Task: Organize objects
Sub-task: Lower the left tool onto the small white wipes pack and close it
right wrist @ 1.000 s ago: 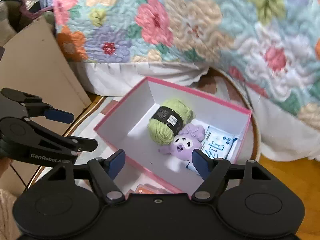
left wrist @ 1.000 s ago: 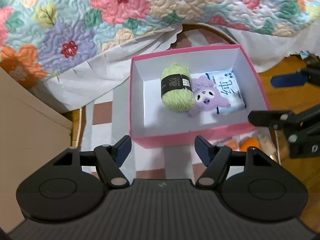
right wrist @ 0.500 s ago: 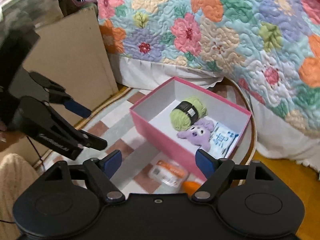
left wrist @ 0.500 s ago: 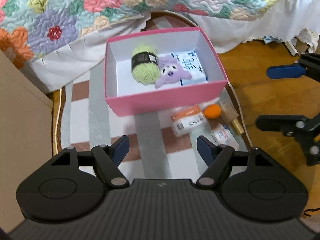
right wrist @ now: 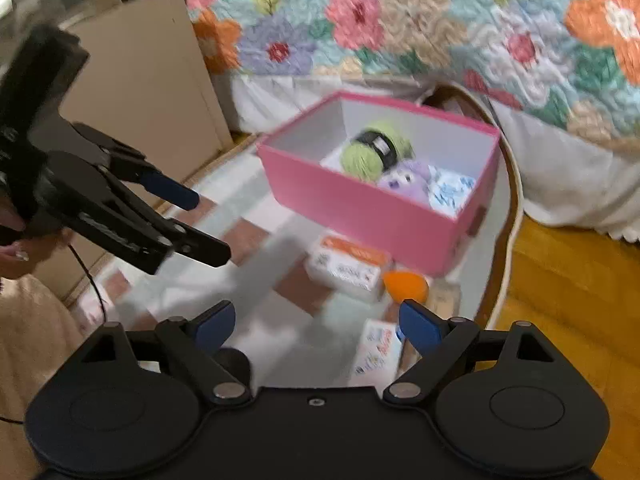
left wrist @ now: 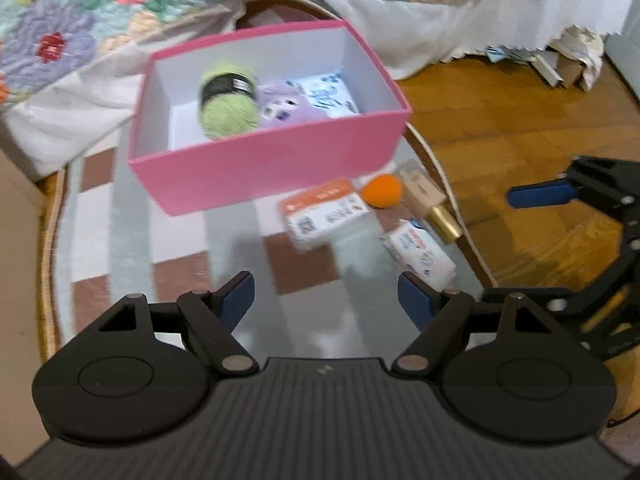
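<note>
A pink box [left wrist: 260, 168] [right wrist: 360, 204] holds a green yarn ball [left wrist: 228, 108], a purple plush [left wrist: 284, 108] and a blue-white tissue pack [left wrist: 328, 94]. In front of it lie an orange-white packet [left wrist: 324, 212] [right wrist: 348, 264], an orange ball [left wrist: 382, 191] [right wrist: 404, 286], a tan stick with a gold cap [left wrist: 424, 196] and a white pack [left wrist: 420, 254] [right wrist: 378, 354]. My left gripper [left wrist: 326, 296] [right wrist: 200, 222] hovers over the mat, jaws opening, nothing between them. My right gripper [right wrist: 318, 316] [left wrist: 520, 244] hangs above the white pack, jaws opening and empty.
Everything sits on a checked mat [left wrist: 180, 240] with a rope edge. A flowered quilt [right wrist: 400, 20] hangs behind the box. Cardboard [right wrist: 144, 80] stands at the left, wooden floor [left wrist: 500, 120] lies to the right. A person's hand [right wrist: 16, 248] holds the left gripper.
Both grippers have drawn back from over the box and sunk toward the mat. The loose items in front of the box have come into view. Both pairs of jaws stand wider.
</note>
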`<state>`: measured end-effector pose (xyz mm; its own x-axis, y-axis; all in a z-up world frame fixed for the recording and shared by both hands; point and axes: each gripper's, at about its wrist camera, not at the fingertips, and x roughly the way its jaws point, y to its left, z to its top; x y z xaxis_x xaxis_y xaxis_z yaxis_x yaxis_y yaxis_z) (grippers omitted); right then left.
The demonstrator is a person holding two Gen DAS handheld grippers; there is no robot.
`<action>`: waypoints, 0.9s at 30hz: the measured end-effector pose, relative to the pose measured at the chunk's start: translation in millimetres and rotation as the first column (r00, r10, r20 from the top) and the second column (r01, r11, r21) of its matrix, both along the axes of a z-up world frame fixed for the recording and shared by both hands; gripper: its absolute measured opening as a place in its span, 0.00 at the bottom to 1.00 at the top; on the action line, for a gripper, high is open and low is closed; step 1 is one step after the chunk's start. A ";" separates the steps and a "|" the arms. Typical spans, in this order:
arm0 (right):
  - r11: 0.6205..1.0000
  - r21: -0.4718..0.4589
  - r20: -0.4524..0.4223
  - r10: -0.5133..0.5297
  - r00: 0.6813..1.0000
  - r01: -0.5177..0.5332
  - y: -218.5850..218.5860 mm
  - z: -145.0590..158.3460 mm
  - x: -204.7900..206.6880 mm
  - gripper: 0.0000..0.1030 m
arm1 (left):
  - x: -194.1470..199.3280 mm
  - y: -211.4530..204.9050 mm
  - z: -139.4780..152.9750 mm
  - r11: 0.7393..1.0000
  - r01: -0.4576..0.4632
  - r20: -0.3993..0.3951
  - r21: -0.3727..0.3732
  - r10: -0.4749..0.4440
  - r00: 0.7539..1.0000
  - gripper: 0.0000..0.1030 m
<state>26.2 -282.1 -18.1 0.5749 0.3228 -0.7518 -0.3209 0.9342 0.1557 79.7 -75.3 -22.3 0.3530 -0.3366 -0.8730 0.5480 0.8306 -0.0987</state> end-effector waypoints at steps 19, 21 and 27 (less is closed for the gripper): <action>0.988 -0.141 -0.063 -0.069 0.996 0.060 -2.3 -118.6 11.0 0.58 | 11.8 -47.5 -102.2 0.978 -0.065 -0.107 -0.196 0.045 0.993 0.74; 0.988 -0.140 -0.065 -0.080 0.995 0.070 -2.6 -122.5 12.8 0.54 | 13.0 -47.5 -110.9 0.975 -0.080 -0.123 -0.209 0.055 0.991 0.73; 0.992 -0.117 -0.056 -0.059 0.997 0.052 2.7 -123.8 12.5 0.47 | 11.1 -44.5 -133.1 0.963 -0.103 -0.191 -0.249 0.056 0.980 0.55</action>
